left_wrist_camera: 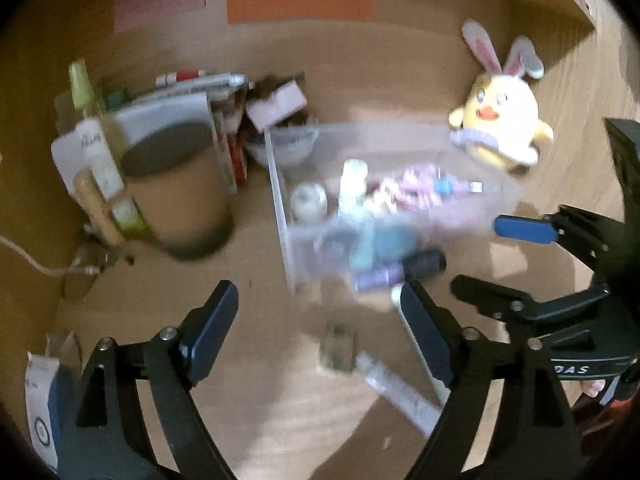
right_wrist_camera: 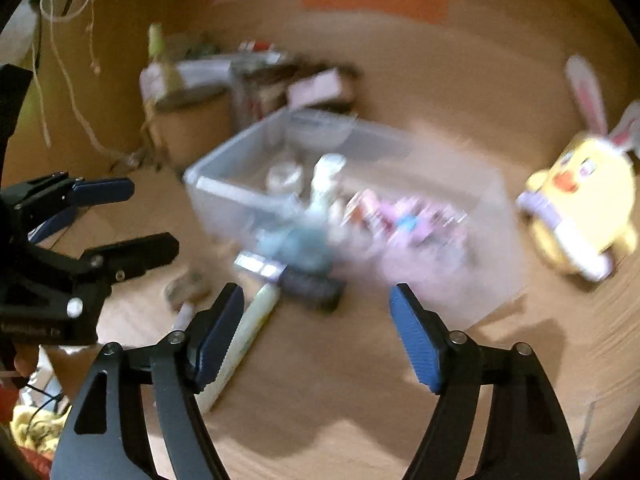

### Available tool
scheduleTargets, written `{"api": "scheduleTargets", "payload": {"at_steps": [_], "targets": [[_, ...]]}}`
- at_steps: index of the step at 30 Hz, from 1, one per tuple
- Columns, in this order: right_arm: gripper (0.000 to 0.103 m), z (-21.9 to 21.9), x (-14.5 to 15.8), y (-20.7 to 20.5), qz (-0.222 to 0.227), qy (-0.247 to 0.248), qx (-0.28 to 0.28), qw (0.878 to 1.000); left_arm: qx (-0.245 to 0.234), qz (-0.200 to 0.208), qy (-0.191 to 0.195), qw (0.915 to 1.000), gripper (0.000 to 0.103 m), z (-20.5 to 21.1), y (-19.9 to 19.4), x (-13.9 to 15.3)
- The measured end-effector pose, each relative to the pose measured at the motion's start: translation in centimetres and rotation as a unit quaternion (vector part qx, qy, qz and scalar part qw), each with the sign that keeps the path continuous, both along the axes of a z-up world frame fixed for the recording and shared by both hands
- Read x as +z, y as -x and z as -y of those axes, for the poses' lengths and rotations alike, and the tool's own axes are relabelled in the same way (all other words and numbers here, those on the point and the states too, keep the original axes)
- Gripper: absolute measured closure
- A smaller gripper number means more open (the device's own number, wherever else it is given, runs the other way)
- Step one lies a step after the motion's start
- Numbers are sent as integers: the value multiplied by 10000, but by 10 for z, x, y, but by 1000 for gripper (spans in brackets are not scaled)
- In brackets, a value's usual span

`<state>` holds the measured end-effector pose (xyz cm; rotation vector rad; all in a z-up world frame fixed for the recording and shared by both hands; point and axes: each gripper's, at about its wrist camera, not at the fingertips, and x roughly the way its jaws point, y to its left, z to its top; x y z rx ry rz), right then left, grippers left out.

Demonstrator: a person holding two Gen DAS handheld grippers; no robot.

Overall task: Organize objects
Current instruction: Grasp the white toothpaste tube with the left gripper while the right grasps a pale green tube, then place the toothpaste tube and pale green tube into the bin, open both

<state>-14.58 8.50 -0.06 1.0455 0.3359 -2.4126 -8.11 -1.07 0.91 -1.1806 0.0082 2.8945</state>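
Observation:
A clear plastic bin (left_wrist_camera: 280,200) (right_wrist_camera: 224,192) stands on the wooden desk and holds several small bottles and pink and purple items. At its near side lie a dark bottle (left_wrist_camera: 424,264) (right_wrist_camera: 312,286) and a purple tube (left_wrist_camera: 376,280). Closer to me lie a white pen (left_wrist_camera: 424,364) (right_wrist_camera: 244,340), a white tube (left_wrist_camera: 396,392) and a small clear jar (left_wrist_camera: 340,348). My left gripper (left_wrist_camera: 318,296) (right_wrist_camera: 148,220) is open above the desk just short of the bin, and nothing is between its fingers. My right gripper (right_wrist_camera: 317,296) (left_wrist_camera: 496,258) is open too, beside the left one. Both views are blurred.
A yellow plush chick with rabbit ears (left_wrist_camera: 500,120) (right_wrist_camera: 584,200) sits right of the bin. A brown cylinder (left_wrist_camera: 180,196), a spray bottle (left_wrist_camera: 86,92), books and a pink box (left_wrist_camera: 276,104) crowd the back left. Coloured paper sheets (left_wrist_camera: 300,0) hang on the back wall.

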Motion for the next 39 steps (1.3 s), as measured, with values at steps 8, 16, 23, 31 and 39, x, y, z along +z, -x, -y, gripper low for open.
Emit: {"api": "scheduleTargets", "payload": {"at_steps": [8, 16, 23, 31, 39], "targets": [[51, 19, -41, 1, 1017, 36, 353, 9942, -13, 325, -323, 9989, 34, 11, -29, -25], [82, 21, -45, -15, 674, -261, 425, 9965, -500, 772, -929, 9914, 45, 1, -30, -43], [89, -4, -42, -22, 658, -229, 326, 9970, -531, 901, -812, 9912, 49, -19, -22, -52], [89, -25, -41, -35, 574, -132, 210, 9980, -485, 733, -200, 9959, 85, -40, -16, -55], [89, -33, -25, -35, 492, 223, 149, 9984, -486, 631, -182, 9967, 87, -37, -16, -51]]}}
